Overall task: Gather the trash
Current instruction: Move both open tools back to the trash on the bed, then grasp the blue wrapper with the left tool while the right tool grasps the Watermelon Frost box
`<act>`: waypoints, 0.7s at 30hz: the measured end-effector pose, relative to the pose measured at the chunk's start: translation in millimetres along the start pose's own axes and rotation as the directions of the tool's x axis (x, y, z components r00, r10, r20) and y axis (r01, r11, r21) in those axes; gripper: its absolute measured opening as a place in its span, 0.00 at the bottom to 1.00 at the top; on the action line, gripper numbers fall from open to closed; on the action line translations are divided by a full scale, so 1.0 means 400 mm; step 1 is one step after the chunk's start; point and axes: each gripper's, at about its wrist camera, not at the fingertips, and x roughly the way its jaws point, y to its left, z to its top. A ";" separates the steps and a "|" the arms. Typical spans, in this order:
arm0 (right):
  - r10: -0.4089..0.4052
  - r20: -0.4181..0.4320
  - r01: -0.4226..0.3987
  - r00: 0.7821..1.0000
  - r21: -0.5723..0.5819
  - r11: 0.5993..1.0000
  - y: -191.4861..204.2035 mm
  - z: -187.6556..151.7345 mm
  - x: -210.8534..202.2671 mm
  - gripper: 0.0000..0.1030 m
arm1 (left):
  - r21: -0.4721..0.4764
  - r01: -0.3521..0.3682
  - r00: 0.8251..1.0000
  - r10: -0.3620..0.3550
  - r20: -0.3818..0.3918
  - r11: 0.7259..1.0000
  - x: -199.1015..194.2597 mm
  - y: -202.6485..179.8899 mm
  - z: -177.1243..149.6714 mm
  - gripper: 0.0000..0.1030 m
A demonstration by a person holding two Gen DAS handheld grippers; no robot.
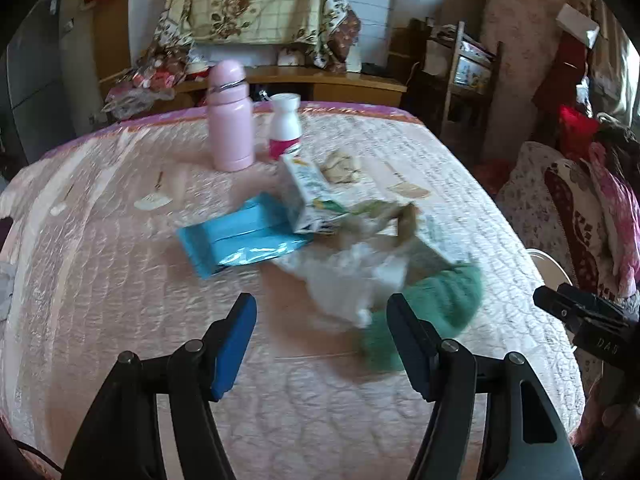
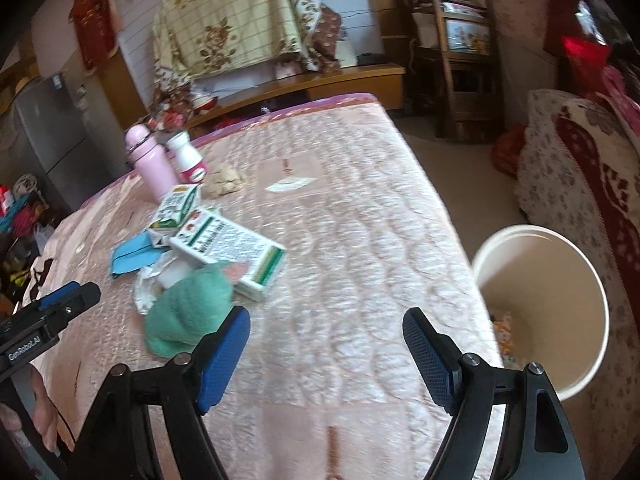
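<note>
A bed (image 2: pixel 360 208) with a pink quilted cover is seen, and a white bin (image 2: pixel 560 304) sits just off its right edge. Trash is piled mid-bed: green cloth (image 2: pixel 188 304), white cartons (image 2: pixel 228 248), blue packet (image 1: pixel 244 240). A pink bottle (image 1: pixel 230 116) stands toward the far edge. Left gripper (image 1: pixel 322 344) and right gripper (image 2: pixel 326 352) jaws are spread wide, nothing held.

A pink bottle (image 1: pixel 230 116) stands upright at the table's (image 1: pixel 100 240) far side, a white-and-magenta jar (image 1: pixel 285 126) just right of it.
</note>
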 end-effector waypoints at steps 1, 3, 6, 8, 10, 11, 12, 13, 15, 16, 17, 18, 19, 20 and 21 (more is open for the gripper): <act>0.010 -0.004 -0.010 1.000 -0.014 1.000 0.014 0.005 0.009 0.79 | -0.007 -0.001 1.000 0.001 -0.005 1.000 0.006 0.019 0.002 0.66; 0.027 -0.013 -0.028 1.000 -0.046 0.999 0.038 0.018 0.029 0.79 | -0.021 -0.004 1.000 0.004 -0.009 1.000 0.014 0.052 0.007 0.66; 0.051 -0.039 -0.055 0.998 -0.103 0.993 0.080 0.044 0.066 0.79 | -0.049 -0.033 0.999 0.033 -0.006 0.998 0.028 0.108 0.029 0.67; 0.072 -0.058 -0.080 0.996 -0.143 0.986 0.112 0.068 0.096 0.79 | -0.062 -0.073 0.997 0.073 -0.003 0.995 0.046 0.150 0.055 0.67; 0.094 -0.073 -0.105 0.993 -0.181 0.978 0.140 0.088 0.118 0.79 | -0.080 -0.107 0.994 0.107 -0.002 0.991 0.070 0.191 0.080 0.67; 0.108 -0.085 -0.124 0.991 -0.209 0.970 0.156 0.098 0.131 0.79 | -0.090 -0.120 0.993 0.120 -0.006 0.989 0.083 0.210 0.093 0.67; 0.119 -0.100 -0.140 0.988 -0.236 0.962 0.171 0.106 0.145 0.79 | -0.102 -0.132 0.991 0.131 -0.009 0.986 0.097 0.230 0.105 0.67; 0.136 -0.123 -0.165 0.983 -0.267 0.950 0.188 0.115 0.163 0.79 | -0.115 -0.139 0.990 0.138 -0.012 0.984 0.112 0.250 0.117 0.67; 0.166 -0.153 -0.206 0.974 -0.308 0.929 0.208 0.126 0.192 0.79 | -0.143 -0.138 0.990 0.137 -0.020 0.980 0.151 0.292 0.145 0.67; 0.164 -0.163 -0.210 0.973 -0.326 0.922 0.214 0.131 0.209 0.79 | -0.154 -0.130 0.992 0.127 -0.026 0.980 0.169 0.302 0.156 0.67; 0.157 -0.173 -0.209 0.972 -0.339 0.917 0.215 0.136 0.225 0.79 | -0.166 -0.112 0.994 0.108 -0.032 0.980 0.186 0.317 0.166 0.67; 0.152 -0.184 -0.209 0.971 -0.348 0.914 0.216 0.142 0.242 0.79 | -0.177 -0.087 0.996 0.081 -0.037 0.980 0.203 0.328 0.176 0.70; 0.155 -0.198 -0.218 0.968 -0.352 0.910 0.214 0.146 0.258 0.79 | -0.188 -0.054 0.998 0.046 -0.047 0.981 0.224 0.336 0.184 0.72; 0.166 -0.217 -0.236 0.962 -0.352 0.906 0.211 0.150 0.274 0.79 | -0.193 -0.030 0.998 0.020 -0.056 0.981 0.240 0.339 0.190 0.77; 0.177 -0.234 -0.252 0.956 -0.347 0.903 0.208 0.154 0.289 0.79 | -0.196 -0.005 0.998 -0.008 -0.065 0.981 0.256 0.342 0.195 0.77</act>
